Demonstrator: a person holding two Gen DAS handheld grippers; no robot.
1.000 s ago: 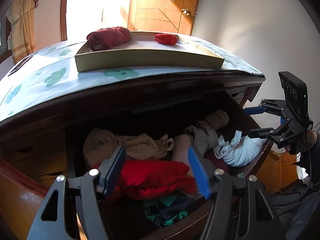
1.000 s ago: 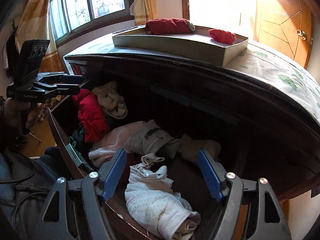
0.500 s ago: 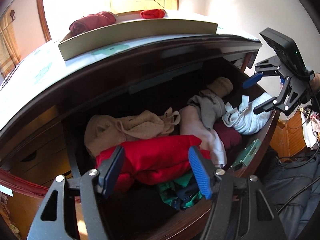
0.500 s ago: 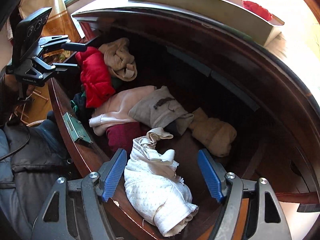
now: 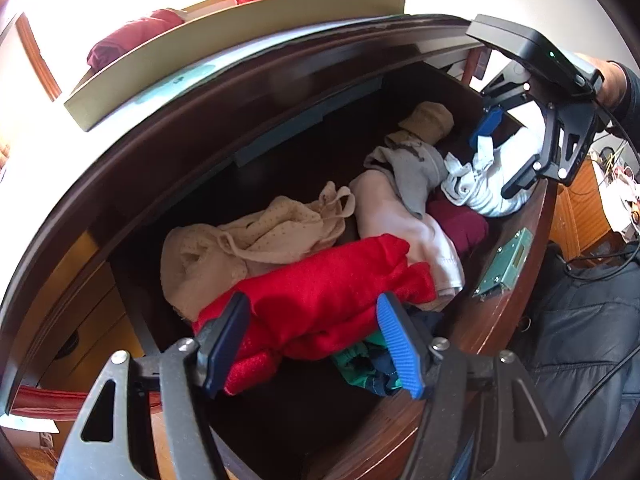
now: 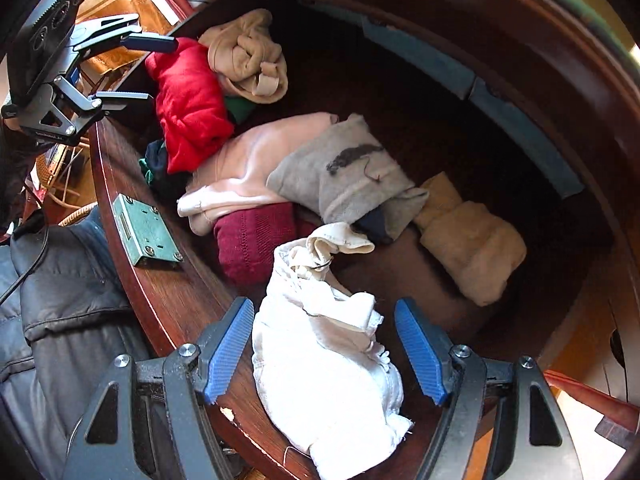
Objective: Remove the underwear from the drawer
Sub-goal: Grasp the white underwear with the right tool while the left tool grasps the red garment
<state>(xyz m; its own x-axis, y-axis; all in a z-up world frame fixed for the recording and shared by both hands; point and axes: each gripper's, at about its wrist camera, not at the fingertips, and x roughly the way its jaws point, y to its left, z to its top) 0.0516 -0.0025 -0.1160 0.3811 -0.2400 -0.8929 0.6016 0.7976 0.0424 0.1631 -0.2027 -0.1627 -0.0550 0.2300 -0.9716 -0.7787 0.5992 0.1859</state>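
Left wrist view: the left gripper (image 5: 316, 340) hangs over the open drawer (image 5: 516, 216), fingers spread, nothing pinched. The red garment (image 5: 320, 296) lies directly below them at lower centre, with a beige knit (image 5: 240, 240) behind it and green-and-navy cloth (image 5: 368, 364) under its right end. Only this view shows the tray (image 5: 224, 52) on top of the chest, upper left, carrying two red bundles.

Right wrist view: the right gripper (image 6: 324, 344) has its fingers spread either side of the white underwear (image 6: 324, 356), apart from the cloth, at lower centre against the drawer's front wall. This view alone shows the grey garment's (image 6: 344, 176) dark mark, the tan bundle (image 6: 472, 248) at right in full and the green lock plate (image 6: 144, 232) face-on.
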